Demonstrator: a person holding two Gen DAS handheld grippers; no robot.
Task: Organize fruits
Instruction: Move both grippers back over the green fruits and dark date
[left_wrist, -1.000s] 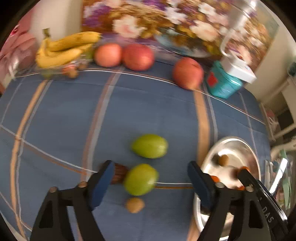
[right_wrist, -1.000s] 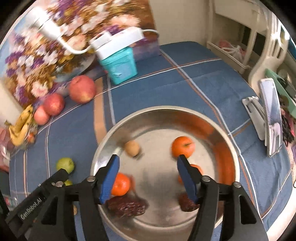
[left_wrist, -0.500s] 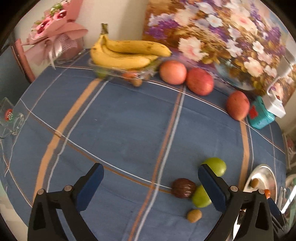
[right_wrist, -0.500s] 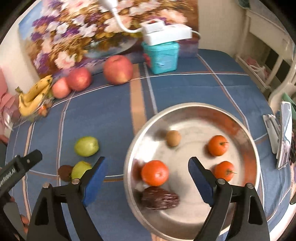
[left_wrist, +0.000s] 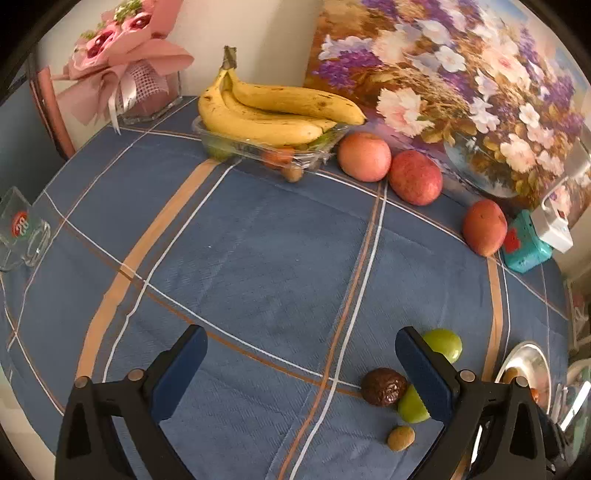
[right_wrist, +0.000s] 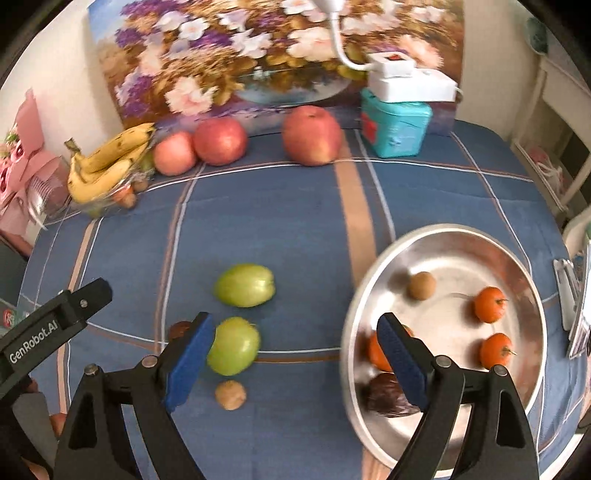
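Two green fruits lie on the blue cloth: the far one (right_wrist: 245, 285) (left_wrist: 445, 343) and the near one (right_wrist: 234, 345) (left_wrist: 410, 408). Beside them lie a dark wrinkled fruit (left_wrist: 384, 381) (right_wrist: 179, 329) and a small brown fruit (right_wrist: 230, 395) (left_wrist: 400, 438). A steel bowl (right_wrist: 524, 373) (left_wrist: 532, 355) at right holds three oranges, a brown fruit (right_wrist: 421, 285) and a dark wrinkled fruit (right_wrist: 384, 394). My right gripper (right_wrist: 293, 363) is open and empty, between the near green fruit and the bowl. My left gripper (left_wrist: 301, 373) is open and empty, left of the fruit cluster.
Three red apples (left_wrist: 365, 156) (left_wrist: 415, 177) (left_wrist: 484, 227) line the back by the flower painting. Bananas (left_wrist: 269, 110) rest on a clear tray. A teal box (left_wrist: 524, 243), a pink bouquet (left_wrist: 122, 70) and a glass (left_wrist: 20, 232) stand around the edges.
My left gripper has pulled back and to the left, off the green fruit. My right gripper has swung left from over the bowl toward the green fruits.
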